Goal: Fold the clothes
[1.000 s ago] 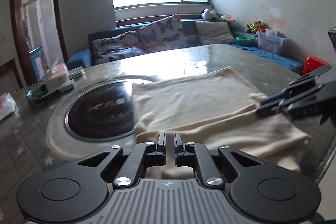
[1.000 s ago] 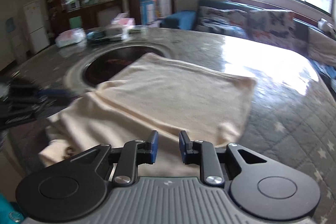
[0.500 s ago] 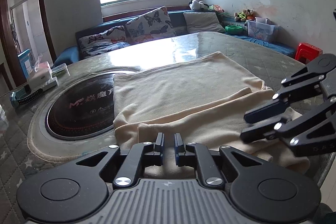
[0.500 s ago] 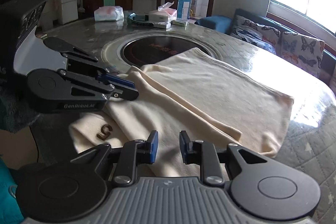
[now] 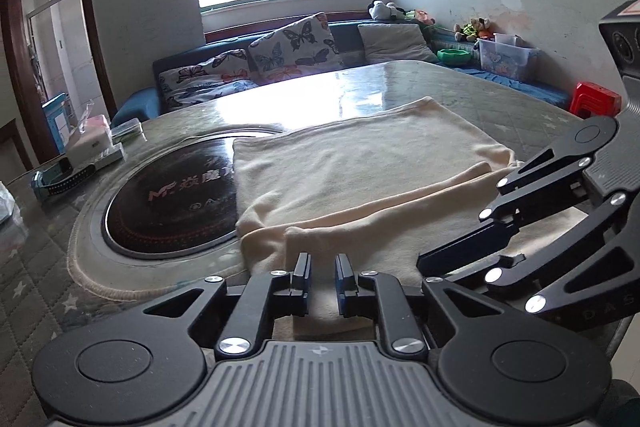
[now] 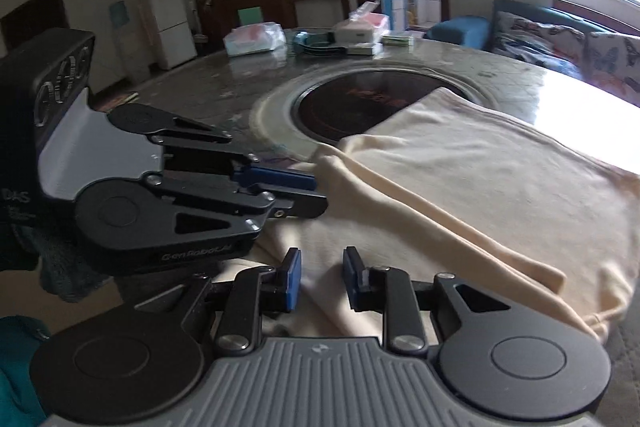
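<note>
A cream garment (image 5: 360,167) lies on the table, its near part doubled over in a long fold (image 6: 440,219). My left gripper (image 5: 322,261) hovers low at the garment's near left corner. Its jaws are opening, a narrow gap shows between them, and the pads press on no cloth. From the right wrist view the left gripper (image 6: 320,193) has its tips right at the folded edge. My right gripper (image 6: 320,259) stands over the near hem, slightly open, with cloth below it but not pinched. In the left wrist view the right gripper (image 5: 424,267) reaches in from the right.
A round black cooktop (image 5: 168,203) is set into the table (image 5: 400,83), and the garment's left edge overlaps it. Boxes, a plate and bags (image 6: 320,39) sit at the table's far side. A sofa with cushions (image 5: 296,47) lines the wall, and a red stool (image 5: 592,101) stands at the right.
The right gripper has swung in toward the left one and come down over the near hem. The left gripper stays at the corner while its jaws have parted a little.
</note>
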Action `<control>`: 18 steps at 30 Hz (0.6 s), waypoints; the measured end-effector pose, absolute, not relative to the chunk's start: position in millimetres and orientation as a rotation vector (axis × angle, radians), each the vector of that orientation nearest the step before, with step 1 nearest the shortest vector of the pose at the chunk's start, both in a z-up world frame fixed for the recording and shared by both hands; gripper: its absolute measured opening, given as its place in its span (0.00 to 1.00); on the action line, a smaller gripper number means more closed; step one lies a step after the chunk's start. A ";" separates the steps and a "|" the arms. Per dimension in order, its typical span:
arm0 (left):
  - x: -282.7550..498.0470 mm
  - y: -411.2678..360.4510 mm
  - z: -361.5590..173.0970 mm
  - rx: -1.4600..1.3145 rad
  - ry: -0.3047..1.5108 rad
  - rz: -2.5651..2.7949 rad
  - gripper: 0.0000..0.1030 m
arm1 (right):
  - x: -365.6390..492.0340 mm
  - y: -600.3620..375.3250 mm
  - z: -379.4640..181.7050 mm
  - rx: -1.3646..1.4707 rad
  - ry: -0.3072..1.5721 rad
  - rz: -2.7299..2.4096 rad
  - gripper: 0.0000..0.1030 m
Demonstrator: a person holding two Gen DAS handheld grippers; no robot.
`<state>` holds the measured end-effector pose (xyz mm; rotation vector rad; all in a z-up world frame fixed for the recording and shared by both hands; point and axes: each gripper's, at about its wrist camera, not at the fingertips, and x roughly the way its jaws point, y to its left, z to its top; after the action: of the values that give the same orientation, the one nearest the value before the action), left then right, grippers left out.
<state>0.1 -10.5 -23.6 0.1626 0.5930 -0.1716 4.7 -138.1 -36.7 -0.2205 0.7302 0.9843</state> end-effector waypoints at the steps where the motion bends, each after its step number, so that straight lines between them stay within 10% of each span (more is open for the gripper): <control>1: 0.1 -9.8 -22.4 0.161 0.591 -0.171 0.15 | 4.1 -137.5 -35.2 -0.219 0.725 0.991 0.22; 18: 16.1 -10.4 -23.2 0.115 0.609 -0.183 0.15 | 26.8 -168.5 -32.1 -0.196 0.711 0.742 0.22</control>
<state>16.1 -10.4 -23.2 0.1148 0.6091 -0.1834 26.8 -168.5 -32.1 -0.1963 0.7107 0.7415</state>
